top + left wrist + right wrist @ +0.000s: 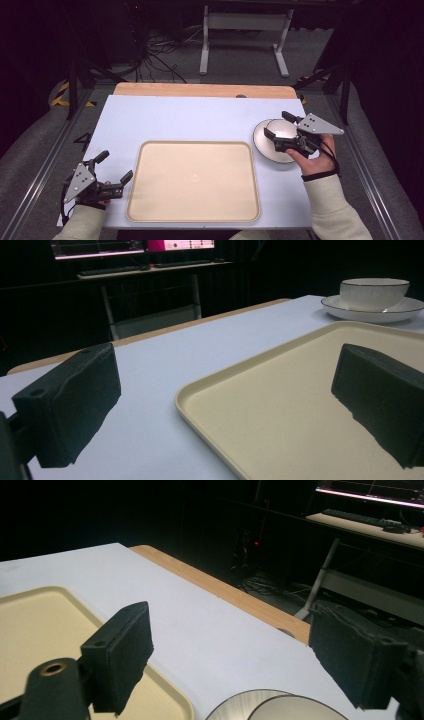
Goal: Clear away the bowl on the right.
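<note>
No writing can be read anywhere. Nearest, the left tool (116,172) sits with jaws spread at the left rim of a smooth, cream, round-cornered tray (194,181) on the pale worktop (170,117). Farther right, the right tool (278,125), jaws spread, hovers over a white bowl (283,129) standing on a white plate (265,145).

White bowl (281,129) upright on white plate (265,146), 3 o'clock of empty beige tray (194,180).
</note>
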Motion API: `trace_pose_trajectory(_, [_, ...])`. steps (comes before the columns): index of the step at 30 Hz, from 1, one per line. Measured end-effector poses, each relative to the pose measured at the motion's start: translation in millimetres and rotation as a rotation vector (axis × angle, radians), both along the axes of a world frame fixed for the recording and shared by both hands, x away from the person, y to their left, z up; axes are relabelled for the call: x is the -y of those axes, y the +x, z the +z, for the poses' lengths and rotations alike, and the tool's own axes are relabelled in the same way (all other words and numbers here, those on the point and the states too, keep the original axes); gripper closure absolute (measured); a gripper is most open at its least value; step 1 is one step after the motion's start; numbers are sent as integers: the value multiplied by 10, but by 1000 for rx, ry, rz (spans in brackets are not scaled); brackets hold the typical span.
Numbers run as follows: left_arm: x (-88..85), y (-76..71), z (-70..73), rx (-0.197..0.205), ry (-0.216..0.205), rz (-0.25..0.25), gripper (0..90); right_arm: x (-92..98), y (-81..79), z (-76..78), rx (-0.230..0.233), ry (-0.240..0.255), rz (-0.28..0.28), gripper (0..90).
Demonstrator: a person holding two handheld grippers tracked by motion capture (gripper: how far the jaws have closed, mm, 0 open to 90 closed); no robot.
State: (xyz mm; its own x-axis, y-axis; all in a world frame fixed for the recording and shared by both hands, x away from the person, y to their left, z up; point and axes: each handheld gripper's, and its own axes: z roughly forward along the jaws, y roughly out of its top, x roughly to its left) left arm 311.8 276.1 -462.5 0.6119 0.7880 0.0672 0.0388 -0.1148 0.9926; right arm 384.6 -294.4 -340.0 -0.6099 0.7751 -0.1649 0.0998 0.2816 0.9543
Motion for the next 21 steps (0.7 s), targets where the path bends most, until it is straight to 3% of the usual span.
trace_pose_trajectory(21, [2,-1,0,1,5,2,1,406,62,44,-8,30,-104,175])
